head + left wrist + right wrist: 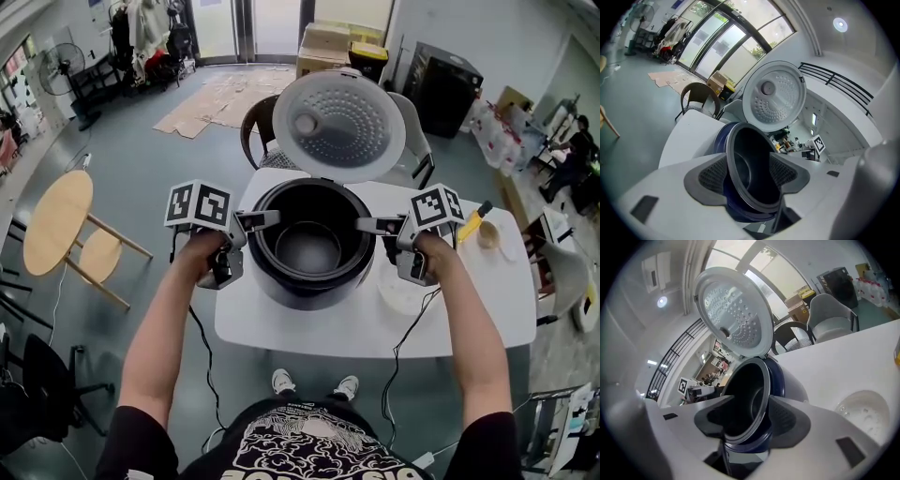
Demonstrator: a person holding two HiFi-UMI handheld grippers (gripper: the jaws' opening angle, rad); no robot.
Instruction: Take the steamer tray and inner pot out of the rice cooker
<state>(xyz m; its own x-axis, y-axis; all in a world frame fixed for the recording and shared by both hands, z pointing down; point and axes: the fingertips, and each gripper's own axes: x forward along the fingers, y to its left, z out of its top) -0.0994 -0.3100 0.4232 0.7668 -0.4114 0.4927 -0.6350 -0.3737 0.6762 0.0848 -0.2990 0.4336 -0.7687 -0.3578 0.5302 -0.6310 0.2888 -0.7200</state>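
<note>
Jaws: left gripper (749, 169), right gripper (746, 420) part-open astride dark metal inner pot (309, 248) rim, unclamped | Risk: your early lift slips off it.

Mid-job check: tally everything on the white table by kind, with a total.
Dark blue rice cooker, lid open: 1
Black metal inner pot: 1
White round steamer tray: 1
Yellow-and-black utensil: 1
Small tan round item, unclear: 1
Total: 5

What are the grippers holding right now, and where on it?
Nothing clamped yet: the left gripper and right gripper each straddle the rim of the inner pot, on opposite sides, jaws open.
</note>
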